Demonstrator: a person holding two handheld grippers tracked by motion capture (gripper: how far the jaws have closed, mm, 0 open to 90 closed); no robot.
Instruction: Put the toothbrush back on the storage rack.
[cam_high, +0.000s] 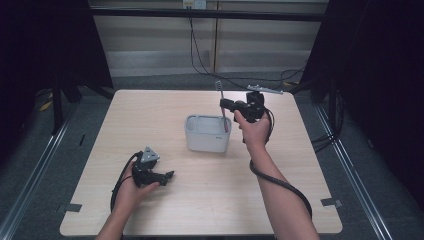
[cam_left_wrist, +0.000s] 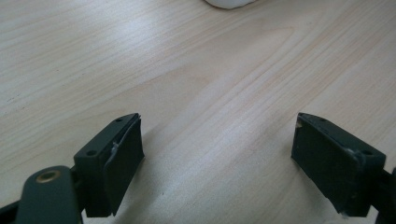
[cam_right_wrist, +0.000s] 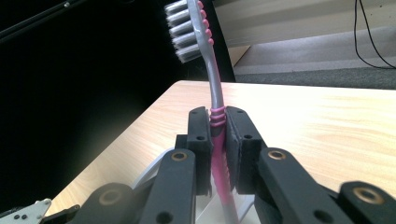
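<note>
Toothbrush (cam_right_wrist: 215, 88) stands upright in our right gripper (cam_right_wrist: 218, 154), bristles up, the 2 jaws clamped on its pink grip, its lower end over the white holder (cam_high: 206, 133) at mid-table. We judge the aim is seating it inside, so we keep it vertical and lower slowly past the rim. Our left gripper (cam_left_wrist: 217, 158) rests wide open, holding nothing.

One toothbrush (cam_high: 222, 107), one container (cam_high: 206, 133), seemingly.

Light wooden table (cam_high: 165, 107) flanked by black curtains (cam_high: 47, 45); black cables (cam_high: 200, 55) trailed beyond far edge.
</note>
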